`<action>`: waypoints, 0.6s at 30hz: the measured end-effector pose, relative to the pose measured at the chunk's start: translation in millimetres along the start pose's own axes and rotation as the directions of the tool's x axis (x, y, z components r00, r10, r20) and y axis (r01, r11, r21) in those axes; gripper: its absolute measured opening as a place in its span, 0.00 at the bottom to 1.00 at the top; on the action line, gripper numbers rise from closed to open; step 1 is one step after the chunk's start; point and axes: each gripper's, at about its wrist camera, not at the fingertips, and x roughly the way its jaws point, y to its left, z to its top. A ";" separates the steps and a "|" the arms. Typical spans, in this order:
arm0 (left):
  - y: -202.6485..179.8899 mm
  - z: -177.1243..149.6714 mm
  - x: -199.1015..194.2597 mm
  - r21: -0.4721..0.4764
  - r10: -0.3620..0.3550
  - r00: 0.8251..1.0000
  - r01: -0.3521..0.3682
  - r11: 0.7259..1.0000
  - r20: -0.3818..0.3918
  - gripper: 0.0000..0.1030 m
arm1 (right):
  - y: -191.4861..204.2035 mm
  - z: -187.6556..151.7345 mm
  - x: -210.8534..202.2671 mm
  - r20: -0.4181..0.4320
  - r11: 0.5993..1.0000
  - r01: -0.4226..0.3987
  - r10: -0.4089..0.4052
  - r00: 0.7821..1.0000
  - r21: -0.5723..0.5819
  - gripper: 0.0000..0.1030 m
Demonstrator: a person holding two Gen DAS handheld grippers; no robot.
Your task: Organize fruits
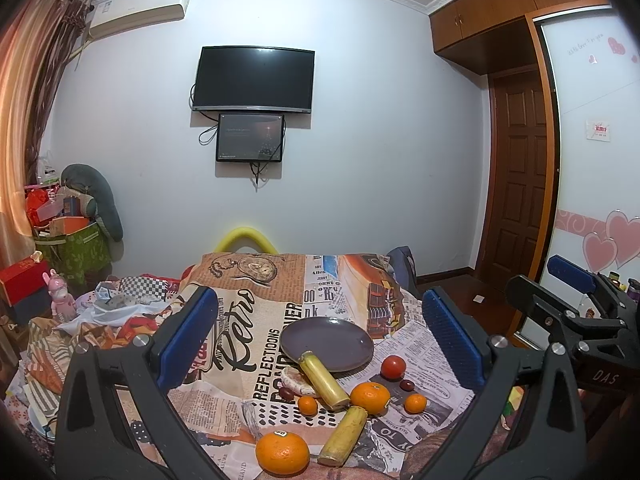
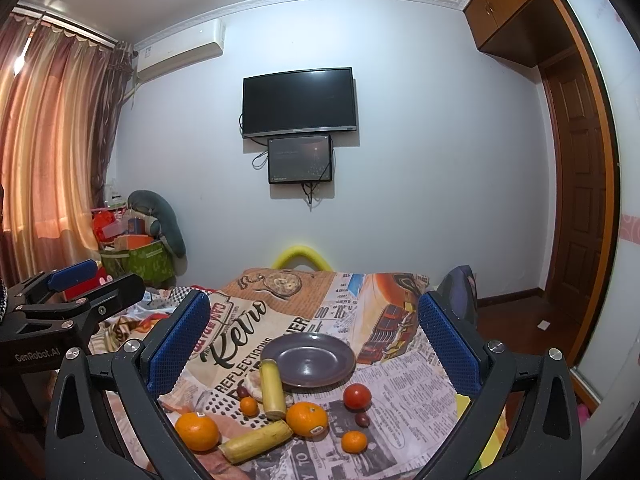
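Where the retro newsprint cloth (image 1: 280, 320) covers the table, a dark grey plate (image 1: 340, 340) sits empty near the middle, with the fruit grouped on the cloth at its near side. One yellow cane piece (image 1: 323, 380) leans on the plate's near rim; a second (image 1: 345, 436) lies flat closer in. A large orange (image 1: 282, 453) rests nearest the camera, another (image 1: 370, 398) between the pieces and a red tomato (image 1: 393, 367). Two small mandarins (image 1: 307, 405) and two dark dates (image 1: 407, 385) lie among them, all apart from the plate.

The room holds a wall television (image 1: 253, 79), an air conditioner (image 1: 138, 10), curtains (image 2: 52, 140) and a brown door (image 1: 518, 168).

The left gripper (image 1: 316, 340) has its blue pads spread wide, holding nothing; the right gripper (image 2: 314, 344) likewise. The left wrist view shows the right gripper at its right edge and heart decals on a wardrobe panel (image 1: 600, 160); the right wrist view shows the left gripper at its left edge and more curtain.
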 end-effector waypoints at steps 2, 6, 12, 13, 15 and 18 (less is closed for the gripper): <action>-0.2 0.0 0.0 0.000 0.001 1.000 -0.001 1.000 0.000 1.00 | 0.2 0.3 0.2 -0.001 1.000 -0.002 0.002 1.000 -0.001 1.00; 0.0 -0.1 0.4 -0.003 -0.001 1.000 0.001 1.000 -0.002 1.00 | 0.2 0.2 0.3 -0.002 1.000 -0.001 0.001 1.000 -0.001 1.00; 0.1 -0.9 2.2 -0.001 0.003 1.000 -0.003 1.000 -0.004 1.00 | 1.3 -0.1 1.9 -0.010 1.000 -0.018 0.018 1.000 -0.001 1.00; 0.0 -1.1 2.6 0.001 0.001 1.000 -0.001 1.000 -0.006 1.00 | 1.7 -0.7 2.4 -0.011 1.000 -0.021 0.021 1.000 -0.002 1.00; 0.9 -1.3 3.6 0.000 0.000 1.000 0.000 1.000 -0.010 1.00 | 2.3 -1.3 3.9 -0.016 1.000 -0.021 0.021 1.000 -0.004 1.00; 4.1 -1.4 6.5 -0.006 -0.005 1.000 0.005 1.000 -0.021 1.00 | 2.0 -3.5 6.4 -0.022 1.000 -0.013 0.013 1.000 -0.006 1.00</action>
